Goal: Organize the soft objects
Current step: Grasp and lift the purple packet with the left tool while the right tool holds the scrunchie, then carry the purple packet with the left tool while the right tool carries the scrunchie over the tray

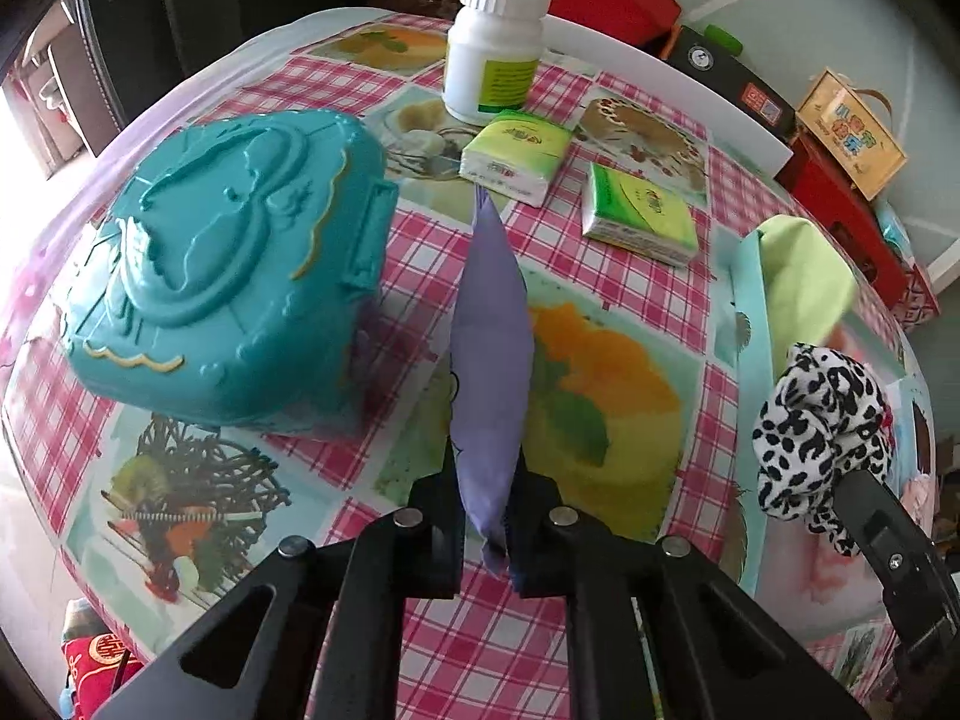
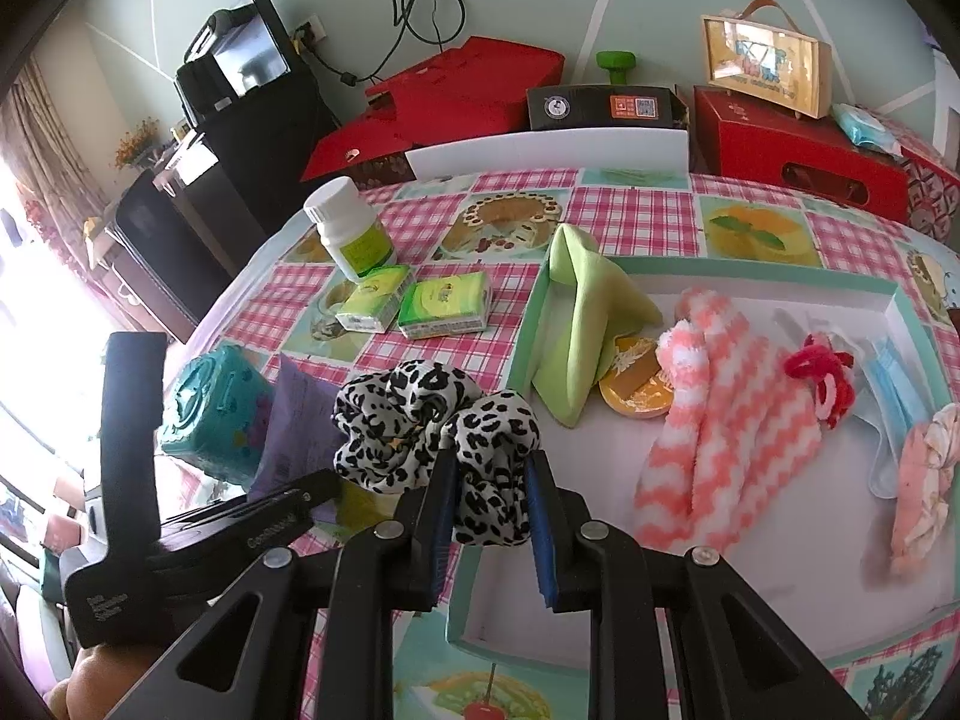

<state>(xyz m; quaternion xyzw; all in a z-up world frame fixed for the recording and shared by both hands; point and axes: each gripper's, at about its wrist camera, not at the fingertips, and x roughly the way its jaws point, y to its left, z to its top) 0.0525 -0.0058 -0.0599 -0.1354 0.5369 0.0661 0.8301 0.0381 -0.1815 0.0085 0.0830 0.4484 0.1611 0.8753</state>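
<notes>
While teal box flanks it, L gripper pinches purple pouch.

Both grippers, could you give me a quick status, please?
Left gripper shut on purple pouch. Right gripper shut on leopard scrunchie, by the tray. Nothing in the way.

A soft lilac fabric pouch stands on edge, pinched at its near end. A crumpled black-and-white leopard-print scrunchie hangs at the white tray's near-left corner.
</notes>
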